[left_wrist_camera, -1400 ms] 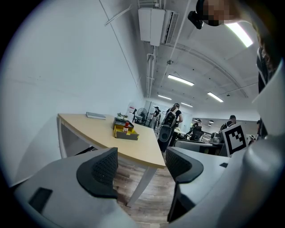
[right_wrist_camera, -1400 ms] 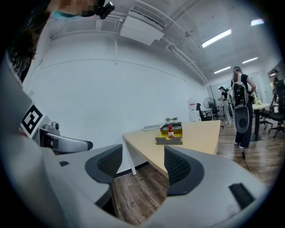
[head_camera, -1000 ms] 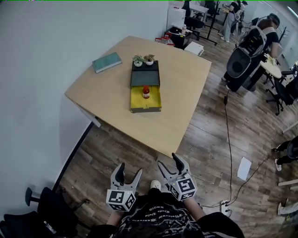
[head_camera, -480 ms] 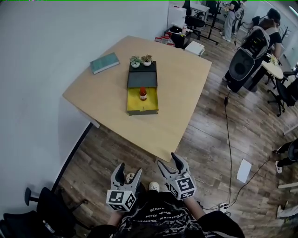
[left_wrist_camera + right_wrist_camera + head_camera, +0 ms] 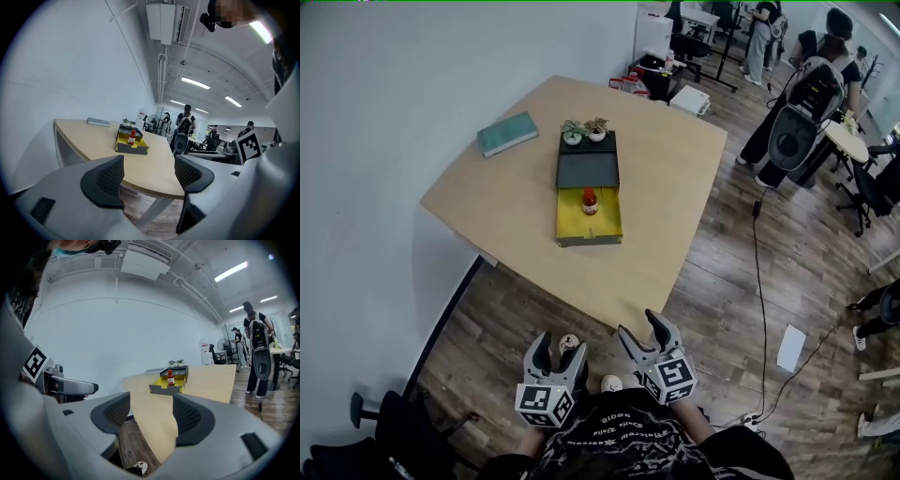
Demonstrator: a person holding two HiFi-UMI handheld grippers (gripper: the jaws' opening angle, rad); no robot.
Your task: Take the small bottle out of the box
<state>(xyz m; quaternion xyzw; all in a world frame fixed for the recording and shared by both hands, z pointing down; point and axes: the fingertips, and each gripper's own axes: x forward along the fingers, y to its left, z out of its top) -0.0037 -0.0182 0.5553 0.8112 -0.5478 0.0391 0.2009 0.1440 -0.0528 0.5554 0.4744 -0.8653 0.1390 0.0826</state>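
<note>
From the head view, the small bottle (image 5: 590, 200) stands upright in the open yellow box (image 5: 605, 225) on the worktop (image 5: 666, 178). It is well apart from the left gripper (image 5: 560, 347) and right gripper (image 5: 643, 328), both held low over the wooden floor (image 5: 722, 309). In the left gripper view the jaws are spread wide and hold nothing. The right gripper view shows the same: jaws apart and empty.

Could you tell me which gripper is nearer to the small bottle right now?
Right, narrowly. The right gripper hangs short of the table edge; the left gripper sits farther back, both far from the small bottle.
</note>
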